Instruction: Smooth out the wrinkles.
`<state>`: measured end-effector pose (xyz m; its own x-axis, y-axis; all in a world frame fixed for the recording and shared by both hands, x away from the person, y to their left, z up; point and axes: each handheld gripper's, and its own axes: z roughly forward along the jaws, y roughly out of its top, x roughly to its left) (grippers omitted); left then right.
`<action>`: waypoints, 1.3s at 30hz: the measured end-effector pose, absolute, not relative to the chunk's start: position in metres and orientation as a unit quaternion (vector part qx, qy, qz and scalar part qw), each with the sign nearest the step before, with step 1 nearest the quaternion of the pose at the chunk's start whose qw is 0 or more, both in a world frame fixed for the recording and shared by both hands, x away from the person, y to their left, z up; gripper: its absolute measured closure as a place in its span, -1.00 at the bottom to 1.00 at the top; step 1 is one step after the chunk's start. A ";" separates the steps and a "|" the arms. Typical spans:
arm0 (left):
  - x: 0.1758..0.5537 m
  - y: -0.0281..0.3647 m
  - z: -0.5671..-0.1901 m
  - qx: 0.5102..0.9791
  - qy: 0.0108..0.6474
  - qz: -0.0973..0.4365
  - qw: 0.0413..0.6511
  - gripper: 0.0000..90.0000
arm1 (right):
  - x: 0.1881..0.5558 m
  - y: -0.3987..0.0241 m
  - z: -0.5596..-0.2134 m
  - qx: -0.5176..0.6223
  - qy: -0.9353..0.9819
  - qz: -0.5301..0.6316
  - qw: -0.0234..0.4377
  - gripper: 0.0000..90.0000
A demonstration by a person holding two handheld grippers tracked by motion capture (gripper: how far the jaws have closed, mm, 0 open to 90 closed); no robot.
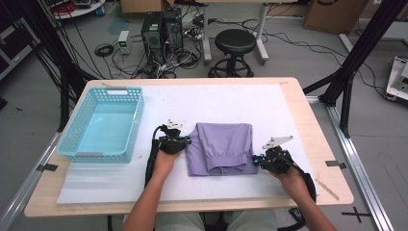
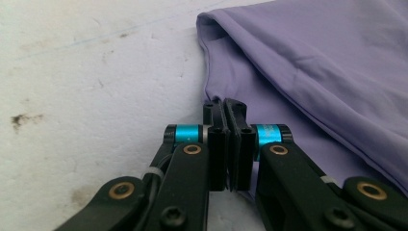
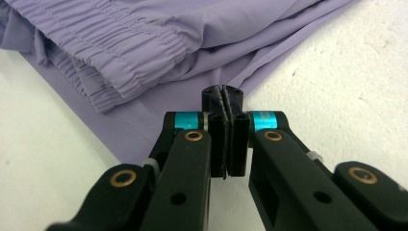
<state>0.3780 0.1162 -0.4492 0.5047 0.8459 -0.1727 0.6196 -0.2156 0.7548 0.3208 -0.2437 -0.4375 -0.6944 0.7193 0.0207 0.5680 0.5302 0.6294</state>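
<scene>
Purple shorts [image 1: 223, 147] lie folded on the white mat, with the elastic waistband toward the near edge. My left gripper [image 1: 185, 141] sits at the shorts' left edge. In the left gripper view its jaws [image 2: 224, 103] are pressed together right on the hem of the purple fabric [image 2: 312, 62]. My right gripper [image 1: 255, 160] sits at the shorts' near right corner. In the right gripper view it [image 3: 223, 91] is closed at the cloth's edge, just beside the gathered waistband [image 3: 144, 43]. Both grippers lie low on the table, each held by a hand.
A light blue plastic basket [image 1: 115, 90] stands at the table's left, with nothing in it. The white mat [image 1: 221, 98] covers most of the wooden table. Beyond the far edge are a black stool [image 1: 235, 42], computer towers and cables on the floor.
</scene>
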 end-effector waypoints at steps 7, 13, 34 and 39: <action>0.376 0.117 -0.447 0.766 0.476 0.171 0.396 0.79 | 0.320 -0.247 -0.436 0.389 0.849 0.339 0.117 0.38; 0.372 0.121 -0.438 0.747 0.472 0.192 0.427 0.55 | 0.319 -0.243 -0.418 0.366 0.817 0.422 0.145 0.17; 0.326 0.124 -0.445 0.770 0.423 0.145 0.455 0.57 | 0.325 -0.234 -0.420 0.358 0.829 0.406 0.138 0.08; 0.316 0.119 -0.448 0.787 0.409 0.132 0.442 0.56 | 0.322 -0.237 -0.415 0.360 0.826 0.410 0.145 0.07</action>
<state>0.3158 0.1194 -0.4484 0.6296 0.7616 -0.1537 0.5273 -0.2736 0.8044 0.3217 -0.2366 -0.4151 -0.6993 0.7127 0.0547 0.4747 0.4059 0.7810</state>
